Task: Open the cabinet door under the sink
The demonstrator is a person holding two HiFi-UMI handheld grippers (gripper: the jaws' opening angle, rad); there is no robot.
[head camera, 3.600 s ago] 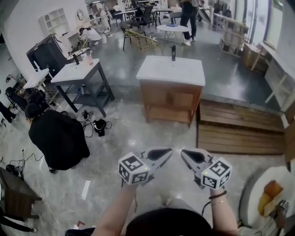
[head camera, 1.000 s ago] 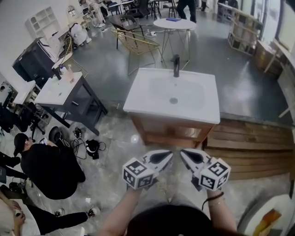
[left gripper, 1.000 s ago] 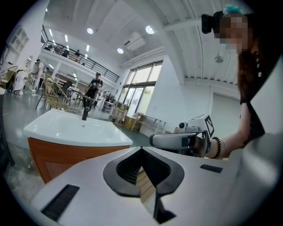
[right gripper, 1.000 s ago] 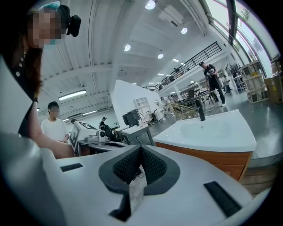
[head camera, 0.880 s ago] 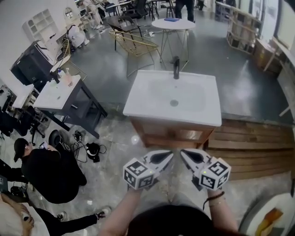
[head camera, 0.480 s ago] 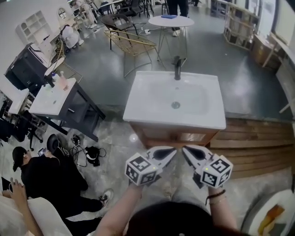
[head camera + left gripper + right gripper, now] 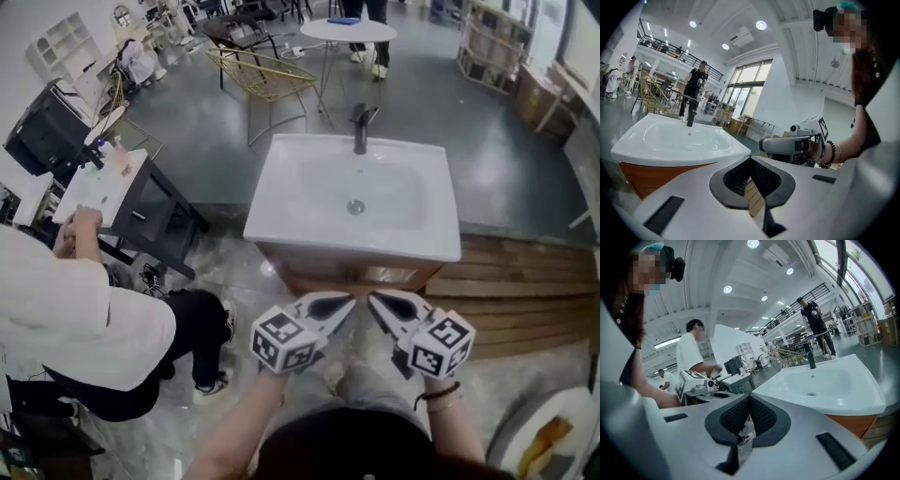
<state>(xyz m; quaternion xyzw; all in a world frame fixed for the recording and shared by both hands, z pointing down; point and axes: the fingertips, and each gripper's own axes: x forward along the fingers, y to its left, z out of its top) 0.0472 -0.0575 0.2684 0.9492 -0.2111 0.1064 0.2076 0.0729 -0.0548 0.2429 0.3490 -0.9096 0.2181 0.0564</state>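
Note:
A white sink (image 7: 354, 199) with a black tap (image 7: 359, 128) tops a brown wooden cabinet (image 7: 361, 277) just ahead of me. Only a thin strip of the cabinet's front shows under the basin rim in the head view; its door is hidden there. My left gripper (image 7: 349, 301) and right gripper (image 7: 374, 301) hover side by side just in front of the cabinet, both shut and empty, tips nearly meeting. The left gripper view shows the sink (image 7: 675, 138) and cabinet wood (image 7: 644, 176) at left. The right gripper view shows the sink (image 7: 825, 385) at right.
A person in a white top (image 7: 70, 319) bends beside a dark table (image 7: 131, 197) at the left. Wooden planks (image 7: 525, 281) lie on the floor right of the cabinet. A gold wire chair (image 7: 262, 80) and a round table (image 7: 347, 33) stand behind the sink.
I have come closer to the sink, which now fills more of the view. Both grippers stayed shut and side by side. A person in white has stepped in at the left.

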